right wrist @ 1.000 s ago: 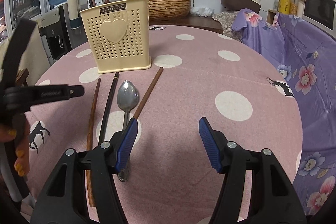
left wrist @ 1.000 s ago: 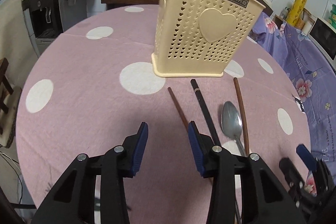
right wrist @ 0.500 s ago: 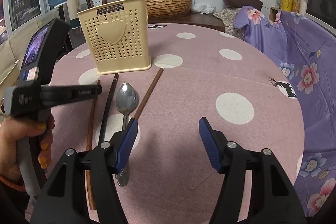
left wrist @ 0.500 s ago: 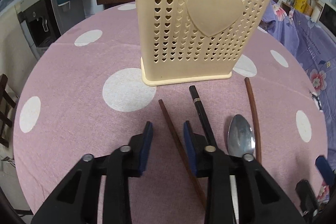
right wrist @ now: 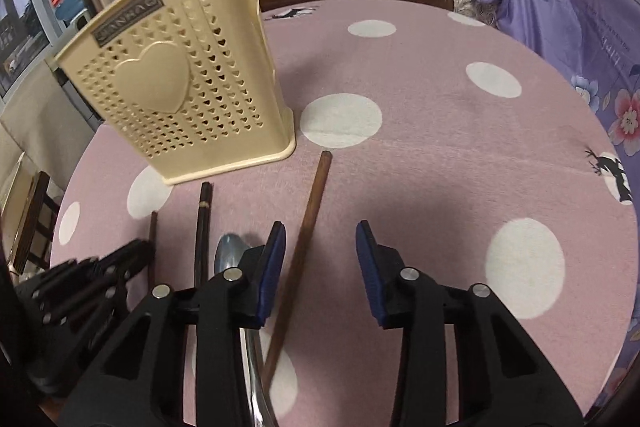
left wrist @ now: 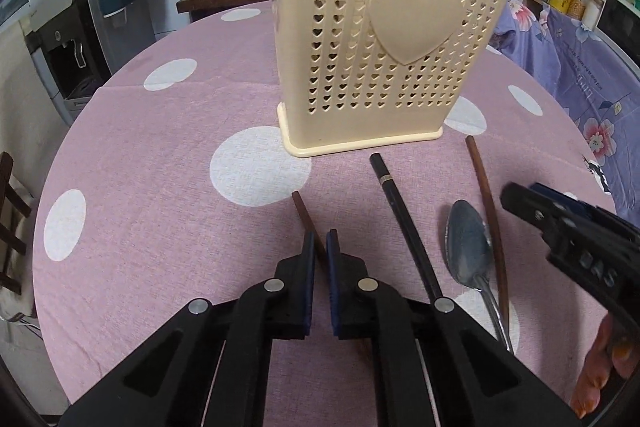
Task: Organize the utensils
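The left gripper [left wrist: 319,247] has its jaws closed on the leftmost brown chopstick [left wrist: 301,207]. Ahead stands the cream utensil holder [left wrist: 384,39]. The right gripper [right wrist: 320,251] has its jaws open around another brown chopstick [right wrist: 310,223], with the spoon [right wrist: 229,254] just left and bare worktop [right wrist: 460,163] to the right.

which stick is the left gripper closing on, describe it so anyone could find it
Start at the cream heart-pattern utensil holder on the pink dotted tablecloth; four utensils lie in front of it. The reddish-brown chopstick lies farthest left, running between the nearly closed pads of the left gripper. The black chopstick beside it has a pale band.
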Demonstrator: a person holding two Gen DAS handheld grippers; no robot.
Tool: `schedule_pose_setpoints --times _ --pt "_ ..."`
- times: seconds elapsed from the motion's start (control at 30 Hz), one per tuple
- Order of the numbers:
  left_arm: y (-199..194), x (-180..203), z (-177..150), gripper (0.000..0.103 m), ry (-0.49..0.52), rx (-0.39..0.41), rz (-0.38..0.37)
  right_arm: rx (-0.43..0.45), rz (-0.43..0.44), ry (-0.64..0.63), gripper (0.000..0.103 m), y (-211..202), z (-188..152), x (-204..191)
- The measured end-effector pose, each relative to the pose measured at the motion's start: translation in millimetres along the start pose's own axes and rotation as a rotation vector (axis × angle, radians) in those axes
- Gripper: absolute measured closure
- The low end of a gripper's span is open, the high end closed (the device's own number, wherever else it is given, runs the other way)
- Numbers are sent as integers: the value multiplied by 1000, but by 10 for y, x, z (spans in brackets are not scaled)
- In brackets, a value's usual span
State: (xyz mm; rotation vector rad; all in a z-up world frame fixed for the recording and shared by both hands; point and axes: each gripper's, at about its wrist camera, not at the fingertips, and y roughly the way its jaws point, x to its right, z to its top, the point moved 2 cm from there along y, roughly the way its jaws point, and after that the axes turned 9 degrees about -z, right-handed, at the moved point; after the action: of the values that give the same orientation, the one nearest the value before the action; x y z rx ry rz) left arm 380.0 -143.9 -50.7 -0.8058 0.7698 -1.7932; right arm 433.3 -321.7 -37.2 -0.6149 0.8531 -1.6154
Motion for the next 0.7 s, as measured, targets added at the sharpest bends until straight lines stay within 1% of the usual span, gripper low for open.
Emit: schedule_pose_setpoints --times 0.03,0.13,0.33,0.4,0.43,0.5,0.7 --pt "0 -3 -5 96 -4 0 -4 -7 -17 -1 66 53 30 -33" --pt "10 1 3 96 -13 -3 -8 -29 -44 8 72 177 72 -83" --pt "22 22 2 95 0 4 6 -1 -123 -18 76 240 107 -188" --pt "30 37 5 95 5 5 12 6 -141 -10 84 258 129 -187" --pt "34 43 7 95 6 5 15 8 -149 -10 86 275 149 -187" --pt "43 57 17 95 7 3 21 11 -158 -10 93 300 184 -172" --pt "48 60 19 95 -2 6 27 14 -134 19 94 332 240 -116"
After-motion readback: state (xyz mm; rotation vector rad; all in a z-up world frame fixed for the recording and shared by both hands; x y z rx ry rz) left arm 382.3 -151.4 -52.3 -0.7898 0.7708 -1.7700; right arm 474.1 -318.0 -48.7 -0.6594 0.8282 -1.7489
